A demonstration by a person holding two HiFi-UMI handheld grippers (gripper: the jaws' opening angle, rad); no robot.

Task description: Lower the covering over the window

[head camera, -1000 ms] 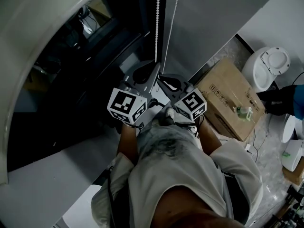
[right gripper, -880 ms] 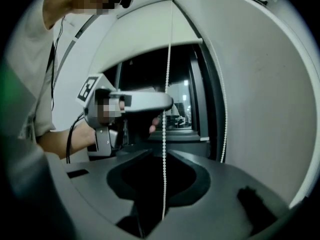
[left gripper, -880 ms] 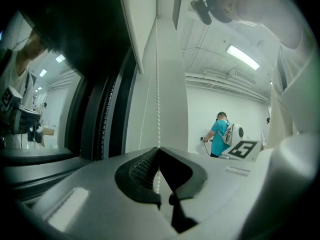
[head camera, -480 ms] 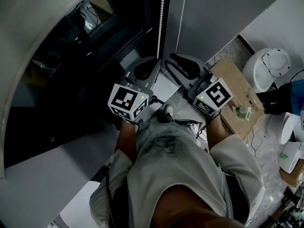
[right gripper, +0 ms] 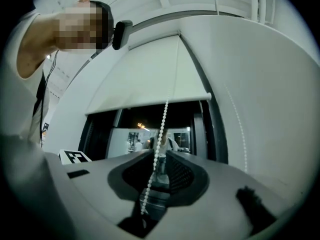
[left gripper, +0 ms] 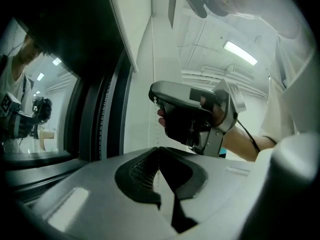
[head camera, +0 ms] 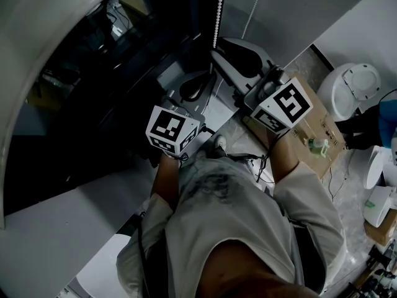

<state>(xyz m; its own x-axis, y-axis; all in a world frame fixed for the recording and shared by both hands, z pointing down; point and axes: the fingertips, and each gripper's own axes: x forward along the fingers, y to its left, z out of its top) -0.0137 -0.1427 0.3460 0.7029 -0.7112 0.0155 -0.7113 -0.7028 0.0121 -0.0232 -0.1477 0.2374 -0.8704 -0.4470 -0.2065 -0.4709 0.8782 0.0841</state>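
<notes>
Window (head camera: pixel 93 98) fills the left of the head view, glass dark. In the right gripper view the blind (right gripper: pixel 145 79) covers only the window's top part; its bottom rail sits high and there is open glass below. Task is far from done.

Left gripper (left gripper: pixel 159 153): jaws together, pinched on the bead chain (left gripper: pixel 152 84), which runs straight up from the pads. It sits low, just off the window's right edge, pointing about level.

The chain hangs along the window's right frame edge. A second strand (right gripper: pixel 241 134) hangs further right against the wall, and neither gripper touches it.

Right gripper (right gripper: pixel 159 166): higher on the same strand, to the right of and above the left one in the head view. Jaws apart with the beads passing down through the gap; pads are not pressing, so no grip.

Step, as I read it: hand-over-hand haul on the chain. Left is anchoring low, right is set for a fresh bite higher up.

Next move calls for:
- closing the right jaws squarely on the beads
- letting go with the left only after that
- a straight pull down along the frame edge so the chain does not slip out sideways

Risk: the beads are small and the strand slants in the gap, so a pinch may miss. I cannot tell whether this strand lowers or raises the blind.
</notes>
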